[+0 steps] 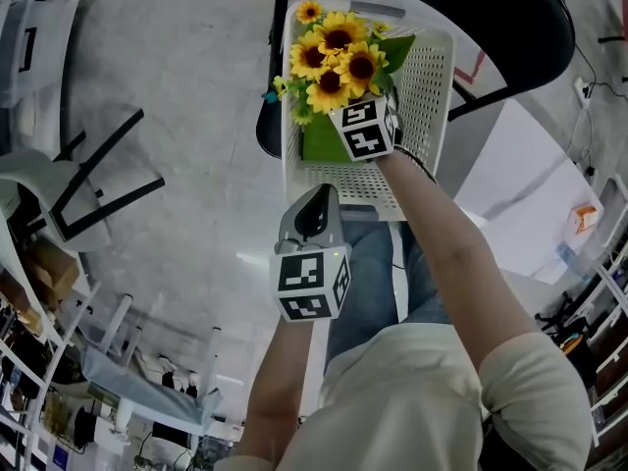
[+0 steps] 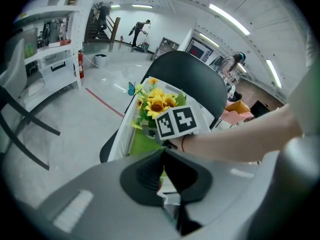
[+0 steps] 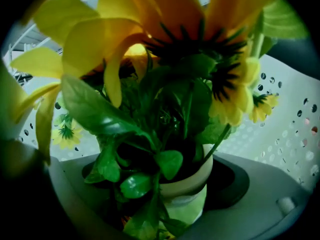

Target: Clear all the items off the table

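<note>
A bunch of artificial sunflowers point(image 1: 334, 62) in a pale green pot point(image 3: 192, 189) hangs inside a white perforated basket point(image 1: 427, 77). My right gripper point(image 1: 355, 116) reaches into the basket, its jaws spread wide around the pot point(image 1: 319, 140) and gripping it on both sides. In the right gripper view the leaves and blooms fill the picture, and the right gripper point(image 3: 170, 184) holds the pot just below its rim. My left gripper point(image 1: 316, 204) hovers in front of the basket's near edge, shut and empty. In its own view the left gripper point(image 2: 162, 151) points at the basket point(image 2: 125, 129).
The basket rests on a black chair point(image 1: 510, 27). A white table point(image 1: 530, 204) stands at the right. Black chair legs point(image 1: 98, 180) and shelving point(image 1: 39, 292) line the left side. The person's legs in jeans point(image 1: 378, 283) are below the basket.
</note>
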The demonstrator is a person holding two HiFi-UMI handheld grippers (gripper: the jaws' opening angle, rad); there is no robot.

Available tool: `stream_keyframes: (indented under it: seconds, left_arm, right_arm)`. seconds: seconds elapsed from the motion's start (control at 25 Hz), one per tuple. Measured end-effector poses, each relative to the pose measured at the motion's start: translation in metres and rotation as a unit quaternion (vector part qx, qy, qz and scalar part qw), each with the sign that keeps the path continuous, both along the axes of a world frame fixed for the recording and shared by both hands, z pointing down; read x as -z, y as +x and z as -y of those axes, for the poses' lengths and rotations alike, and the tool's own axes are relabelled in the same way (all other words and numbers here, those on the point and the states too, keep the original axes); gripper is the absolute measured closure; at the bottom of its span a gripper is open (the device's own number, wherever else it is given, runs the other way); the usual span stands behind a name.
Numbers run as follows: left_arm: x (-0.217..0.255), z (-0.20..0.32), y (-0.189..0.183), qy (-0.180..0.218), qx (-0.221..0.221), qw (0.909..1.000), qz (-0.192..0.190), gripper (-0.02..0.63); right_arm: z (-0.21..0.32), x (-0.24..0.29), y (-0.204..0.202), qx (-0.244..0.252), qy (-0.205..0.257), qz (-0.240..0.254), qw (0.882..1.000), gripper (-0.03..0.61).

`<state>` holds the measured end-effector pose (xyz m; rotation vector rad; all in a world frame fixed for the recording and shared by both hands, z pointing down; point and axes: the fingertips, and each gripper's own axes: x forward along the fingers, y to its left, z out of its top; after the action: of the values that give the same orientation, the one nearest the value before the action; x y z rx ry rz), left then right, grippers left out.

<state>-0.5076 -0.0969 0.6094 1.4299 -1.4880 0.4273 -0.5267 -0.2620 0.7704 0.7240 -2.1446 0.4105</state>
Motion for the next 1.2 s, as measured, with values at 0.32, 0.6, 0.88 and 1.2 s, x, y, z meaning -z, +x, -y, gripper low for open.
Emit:
stream_keyframes:
  seconds: [0.32,0.6,0.88,1.2]
  left_arm:
    - [-0.003,-0.008,0.001,-0.006,0.002,1.0,0.0,0.604]
    - [-0.001,-0.008,-0.001,-0.003,0.009,1.0,0.001,0.604]
    - [0.007,-0.011,0.002,0.004,0.01,0.9999,0.003,0.604]
    - [0.024,-0.017,0.009,0.017,0.008,0.9998,0.011,0.604]
  right_arm:
    - [0.006,-0.009,-0.005,0.006,0.003,-0.003,1.0,0.063]
    - [-0.003,-0.014,-0.006,0.015,-0.009,-0.008,1.0,0.041]
    - [-0.011,-0.001,-0.003,-0.004,-0.034,0.005,0.999,-0.003]
    - [-0.018,0.032,0.015,-0.057,-0.039,0.025,0.997,-0.006]
